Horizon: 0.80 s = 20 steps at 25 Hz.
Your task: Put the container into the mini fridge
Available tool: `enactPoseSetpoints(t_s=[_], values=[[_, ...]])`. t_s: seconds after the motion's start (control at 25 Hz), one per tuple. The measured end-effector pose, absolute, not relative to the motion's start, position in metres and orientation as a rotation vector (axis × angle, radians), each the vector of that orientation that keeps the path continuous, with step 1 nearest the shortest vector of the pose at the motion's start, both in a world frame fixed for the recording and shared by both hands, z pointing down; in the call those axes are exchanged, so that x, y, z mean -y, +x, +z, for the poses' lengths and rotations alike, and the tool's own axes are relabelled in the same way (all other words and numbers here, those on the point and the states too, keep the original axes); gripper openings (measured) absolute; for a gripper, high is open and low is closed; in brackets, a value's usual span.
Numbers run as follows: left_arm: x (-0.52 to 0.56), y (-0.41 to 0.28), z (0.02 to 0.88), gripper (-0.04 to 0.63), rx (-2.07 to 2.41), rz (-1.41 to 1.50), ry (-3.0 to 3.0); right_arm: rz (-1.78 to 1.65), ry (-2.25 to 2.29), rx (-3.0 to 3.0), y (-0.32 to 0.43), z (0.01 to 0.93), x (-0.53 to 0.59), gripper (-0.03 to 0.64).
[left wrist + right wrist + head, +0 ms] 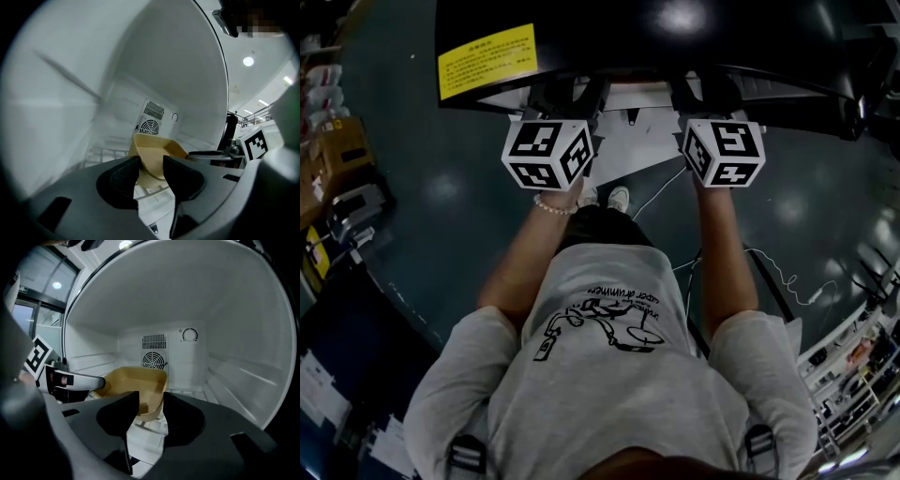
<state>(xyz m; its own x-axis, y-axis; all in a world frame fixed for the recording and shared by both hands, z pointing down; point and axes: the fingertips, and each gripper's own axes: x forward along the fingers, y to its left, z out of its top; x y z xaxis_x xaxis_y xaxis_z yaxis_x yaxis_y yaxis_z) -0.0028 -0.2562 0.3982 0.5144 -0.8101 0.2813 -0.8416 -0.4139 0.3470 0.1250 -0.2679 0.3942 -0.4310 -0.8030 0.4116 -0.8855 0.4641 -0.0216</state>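
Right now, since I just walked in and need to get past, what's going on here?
A person stands at the open mini fridge, holding a tan container by its rim, with the left tool on one side and the right tool on the other. The container is inside the white compartment, low over the wire shelf, in front of the fan grille.

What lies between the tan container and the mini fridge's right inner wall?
Only bare shelf, from tan container to that wall, in the right gripper view.
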Motion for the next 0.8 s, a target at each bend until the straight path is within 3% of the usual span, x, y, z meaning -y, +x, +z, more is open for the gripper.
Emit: enactPoseSetpoints(t_s=[0.8], values=[[0.264, 0.000, 0.411, 0.161, 1.350, 0.143, 2.303, 0.382, 1.410, 2.365, 0.127, 0.408, 0.278, 0.166]])
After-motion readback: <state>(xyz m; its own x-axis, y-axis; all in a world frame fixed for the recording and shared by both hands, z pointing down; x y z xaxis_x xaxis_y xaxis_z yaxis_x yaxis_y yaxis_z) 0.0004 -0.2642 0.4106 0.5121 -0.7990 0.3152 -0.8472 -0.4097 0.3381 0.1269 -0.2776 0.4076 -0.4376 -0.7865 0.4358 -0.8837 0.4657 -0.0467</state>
